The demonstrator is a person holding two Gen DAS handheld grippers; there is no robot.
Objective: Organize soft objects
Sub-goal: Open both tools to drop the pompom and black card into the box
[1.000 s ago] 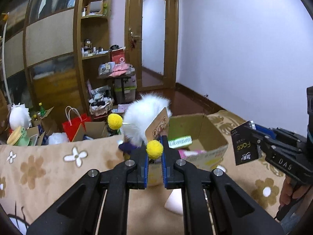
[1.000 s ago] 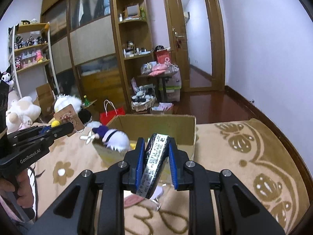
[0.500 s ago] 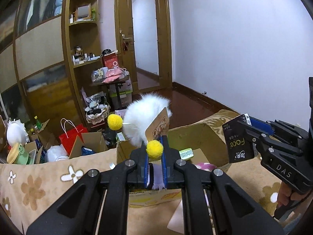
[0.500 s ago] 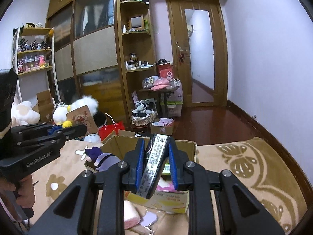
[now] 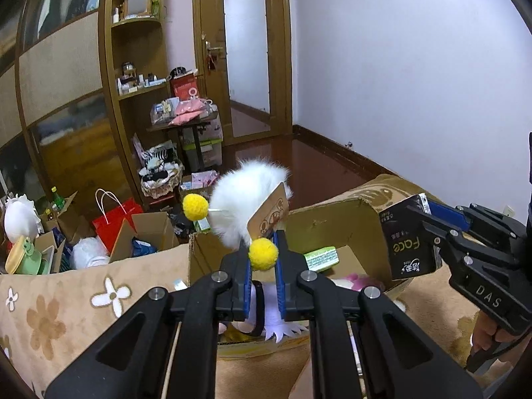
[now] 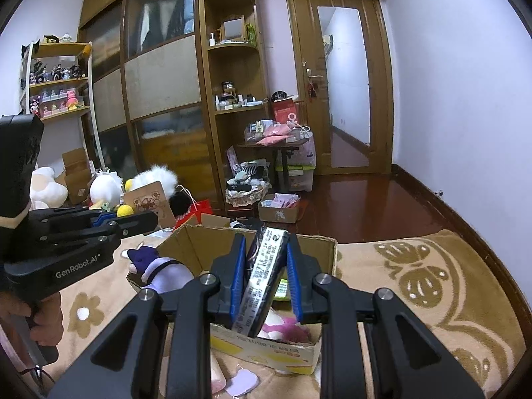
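Both have risen above the cardboard box (image 6: 266,349): left hand-held gripper (image 5: 262,266) clamps the plush toy (image 5: 246,206), right hand-held gripper (image 6: 266,276) clamps the black pack (image 6: 262,282).

I see both my grippers as black frames with blue finger pads: the left gripper (image 5: 262,266) and the right gripper (image 6: 266,266). Between my left pads sits a white fluffy plush (image 5: 246,196) with two bright yellow pom-poms and a tan cardboard tag printed in brown. My right pads hold a black tissue pack (image 6: 262,279) with white lettering. Just beyond is a brown cardboard box (image 6: 319,249), its near side yellow; inside I see a green-and-white packet (image 5: 322,258) and something pink. The bedspread (image 6: 415,286) is tan, with darker brown butterfly motifs on the right and white flowers on the left. A red bag (image 5: 114,214) stands far left.
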